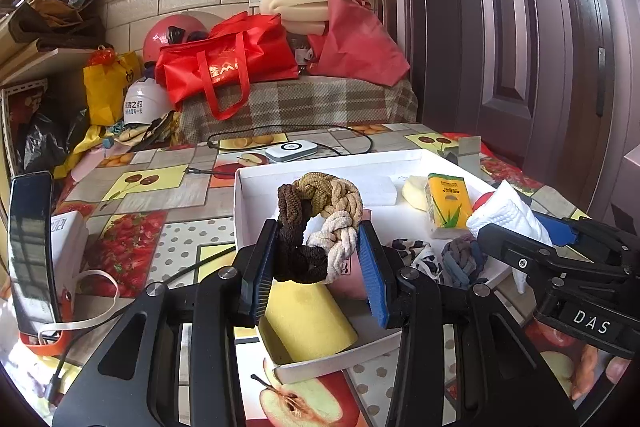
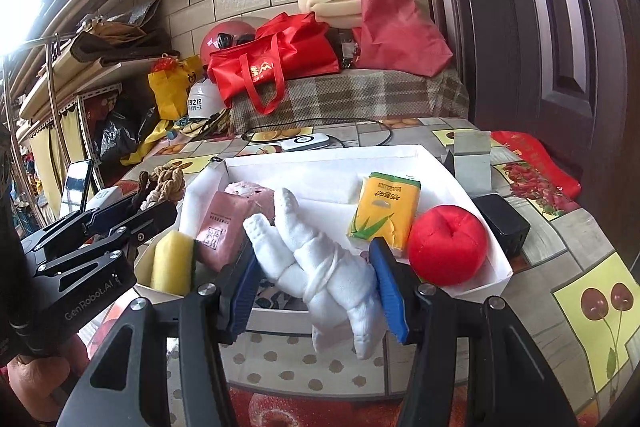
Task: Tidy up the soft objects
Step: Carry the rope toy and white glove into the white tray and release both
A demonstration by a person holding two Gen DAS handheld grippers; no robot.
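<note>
My left gripper (image 1: 318, 263) is shut on a braided scrunchie (image 1: 320, 223) of brown, tan and cream cloth, held above the near part of the white tray (image 1: 304, 171). My right gripper (image 2: 316, 279) is shut on a white towel doll (image 2: 320, 259), over the tray's near edge (image 2: 280, 319). Inside the tray lie a yellow sponge (image 1: 308, 319), a pink pack (image 2: 224, 227), a yellow tissue pack (image 2: 384, 207), a red plush apple (image 2: 448, 243), a grey-blue scrunchie (image 1: 462, 259) and a spotted cloth (image 1: 420, 259). In the right wrist view the left gripper (image 2: 132, 211) stands left of the tray.
A fruit-print cloth covers the table (image 1: 140, 187). A white device with a black cable (image 1: 292, 150) lies behind the tray. A phone on a stand (image 1: 30, 251) is at the left. A black box (image 2: 506, 223) and grey block (image 2: 472, 159) sit right of the tray. Red bags (image 1: 228, 63) are behind.
</note>
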